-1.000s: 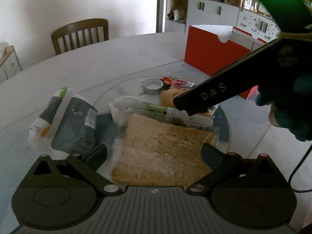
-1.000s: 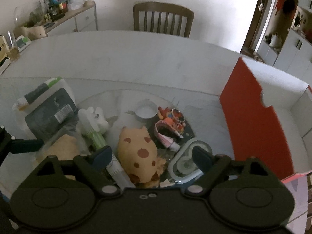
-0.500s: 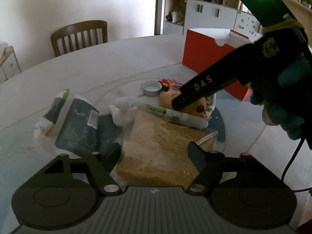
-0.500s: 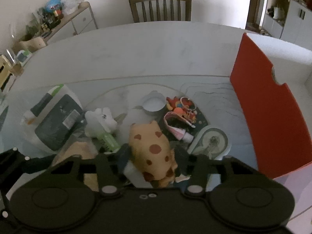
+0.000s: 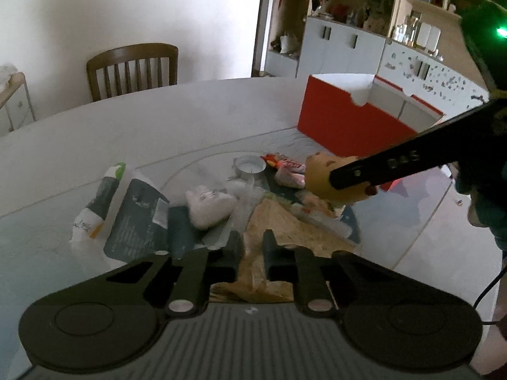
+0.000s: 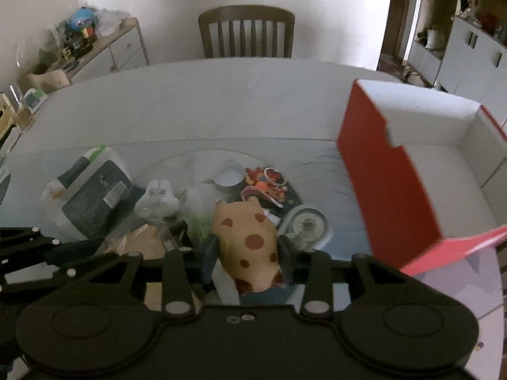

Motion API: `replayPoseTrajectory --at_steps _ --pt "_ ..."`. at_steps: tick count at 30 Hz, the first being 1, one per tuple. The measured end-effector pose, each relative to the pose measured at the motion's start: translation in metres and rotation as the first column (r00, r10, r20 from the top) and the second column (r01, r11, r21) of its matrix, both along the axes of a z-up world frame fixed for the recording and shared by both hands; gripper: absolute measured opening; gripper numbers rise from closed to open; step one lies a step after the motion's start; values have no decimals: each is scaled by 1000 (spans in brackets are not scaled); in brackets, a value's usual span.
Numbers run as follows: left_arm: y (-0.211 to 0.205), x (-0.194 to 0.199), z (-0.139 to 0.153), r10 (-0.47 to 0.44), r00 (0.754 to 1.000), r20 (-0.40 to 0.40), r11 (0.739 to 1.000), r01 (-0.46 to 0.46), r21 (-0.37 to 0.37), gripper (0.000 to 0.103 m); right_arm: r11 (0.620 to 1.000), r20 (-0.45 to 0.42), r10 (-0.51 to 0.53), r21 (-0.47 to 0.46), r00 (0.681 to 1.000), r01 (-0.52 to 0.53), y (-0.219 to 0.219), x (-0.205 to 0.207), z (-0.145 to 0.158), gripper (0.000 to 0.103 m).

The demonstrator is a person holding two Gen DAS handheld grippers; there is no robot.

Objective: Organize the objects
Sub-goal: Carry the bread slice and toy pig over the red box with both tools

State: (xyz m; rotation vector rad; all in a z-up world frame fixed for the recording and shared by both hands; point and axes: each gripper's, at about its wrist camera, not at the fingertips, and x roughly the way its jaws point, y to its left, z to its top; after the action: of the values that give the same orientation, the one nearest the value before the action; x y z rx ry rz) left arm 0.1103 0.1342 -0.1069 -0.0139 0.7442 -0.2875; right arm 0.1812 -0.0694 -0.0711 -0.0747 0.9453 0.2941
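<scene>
Presently logged: my right gripper [image 6: 247, 255] pinches the spotted tan toy [image 6: 245, 237], lifted above the clutter beside the red box [image 6: 386, 183]. My left gripper [image 5: 252, 248] clamps the clear-wrapped bread slice [image 5: 285, 224] on the table [image 5: 158, 133]. The right gripper's side shows lettering, seemingly "DAS". The dark pouch [image 5: 136, 218] label is unreadable.

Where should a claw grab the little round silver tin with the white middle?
Grip the low round silver tin across its rim, one finger on each opposite side, coming straight down from above. It sits flat and open-side up, with the colourful toy pile crowding its right, so a sideways approach looks blocked.
</scene>
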Motion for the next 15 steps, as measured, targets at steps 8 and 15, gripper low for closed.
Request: replayPoseTrajectory --at_steps 8,15 --pt "-7 -13 15 0 1000 6 998 0 -59 4 999 51 31 -37 998 -29 -23 -31 25 39" --pt "-21 -22 39 10 1000 12 996 -9 -92 3 997 72 70 -26 995 -68 -50 -45 43 39"
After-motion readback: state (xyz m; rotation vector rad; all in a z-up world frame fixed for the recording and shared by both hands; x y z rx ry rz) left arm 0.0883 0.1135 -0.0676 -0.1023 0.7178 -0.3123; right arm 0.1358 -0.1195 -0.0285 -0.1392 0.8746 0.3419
